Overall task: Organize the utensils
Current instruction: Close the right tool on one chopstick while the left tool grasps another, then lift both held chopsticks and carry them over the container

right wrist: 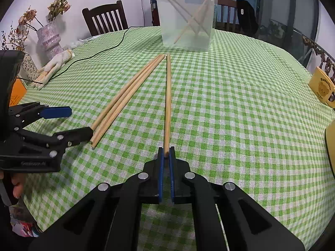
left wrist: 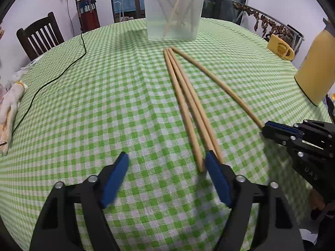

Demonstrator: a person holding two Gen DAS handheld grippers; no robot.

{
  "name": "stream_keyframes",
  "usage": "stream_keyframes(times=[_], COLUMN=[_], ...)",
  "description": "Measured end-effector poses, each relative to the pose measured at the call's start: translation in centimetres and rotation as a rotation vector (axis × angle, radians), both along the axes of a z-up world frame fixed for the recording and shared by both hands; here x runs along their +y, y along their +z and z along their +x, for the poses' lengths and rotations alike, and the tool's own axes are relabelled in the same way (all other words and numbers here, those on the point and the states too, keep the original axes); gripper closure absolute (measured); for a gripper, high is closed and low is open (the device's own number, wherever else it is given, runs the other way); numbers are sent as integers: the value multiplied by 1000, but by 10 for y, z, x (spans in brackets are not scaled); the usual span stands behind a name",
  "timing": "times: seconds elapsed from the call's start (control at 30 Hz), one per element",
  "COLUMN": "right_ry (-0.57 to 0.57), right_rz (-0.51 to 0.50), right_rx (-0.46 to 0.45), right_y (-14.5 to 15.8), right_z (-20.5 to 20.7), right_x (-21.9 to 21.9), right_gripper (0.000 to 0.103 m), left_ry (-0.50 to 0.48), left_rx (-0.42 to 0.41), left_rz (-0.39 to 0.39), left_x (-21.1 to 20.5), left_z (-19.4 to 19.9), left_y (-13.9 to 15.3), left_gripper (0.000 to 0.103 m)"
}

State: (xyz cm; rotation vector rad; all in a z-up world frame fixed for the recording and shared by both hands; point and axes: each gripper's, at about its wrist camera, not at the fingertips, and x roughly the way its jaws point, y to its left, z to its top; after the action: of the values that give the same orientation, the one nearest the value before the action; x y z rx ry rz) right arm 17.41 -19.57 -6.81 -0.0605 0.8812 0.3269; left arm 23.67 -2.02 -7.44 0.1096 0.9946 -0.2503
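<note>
Three wooden chopsticks lie on the green checked tablecloth (left wrist: 104,96). My right gripper (right wrist: 166,156) is shut on the near end of one chopstick (right wrist: 168,104), which also shows in the left wrist view (left wrist: 215,81). My left gripper (left wrist: 167,163) is open, its right finger beside the near ends of the two other chopsticks (left wrist: 188,108), which lie side by side (right wrist: 125,98). A clear plastic container (left wrist: 173,10) stands at the far side with several chopsticks in it; it also shows in the right wrist view (right wrist: 187,18).
A black cable (left wrist: 62,73) crosses the left of the table. A white glove (right wrist: 54,64) and a vase (right wrist: 49,39) are at the left edge. A yellow mug (left wrist: 280,47) and a yellow bottle (left wrist: 314,71) stand at the right. Wooden chairs (left wrist: 39,35) stand behind.
</note>
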Motion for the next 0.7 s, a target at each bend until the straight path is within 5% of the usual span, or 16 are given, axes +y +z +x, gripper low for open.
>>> stream_keyframes(times=[0.2,0.3,0.53,0.7], right_ry=[16,18,22,18], right_rz=[1,0,5,10], right_rx=[-7,-11,-24,-18], right_y=[0,0,-1,-2], right_z=[-3,-3,-4,-4], right_x=[-3,-2,-2,-2], right_gripper=[98,98,98,98], left_ry=[13,19,-5,9], left_rx=[-8,-15,-48,-44], left_rz=[29,36,53,13], left_x=[3,4,-4,3], left_z=[0,-4,-9,-8], left_y=[-1,0,1,1], left_gripper=[40,51,97,99])
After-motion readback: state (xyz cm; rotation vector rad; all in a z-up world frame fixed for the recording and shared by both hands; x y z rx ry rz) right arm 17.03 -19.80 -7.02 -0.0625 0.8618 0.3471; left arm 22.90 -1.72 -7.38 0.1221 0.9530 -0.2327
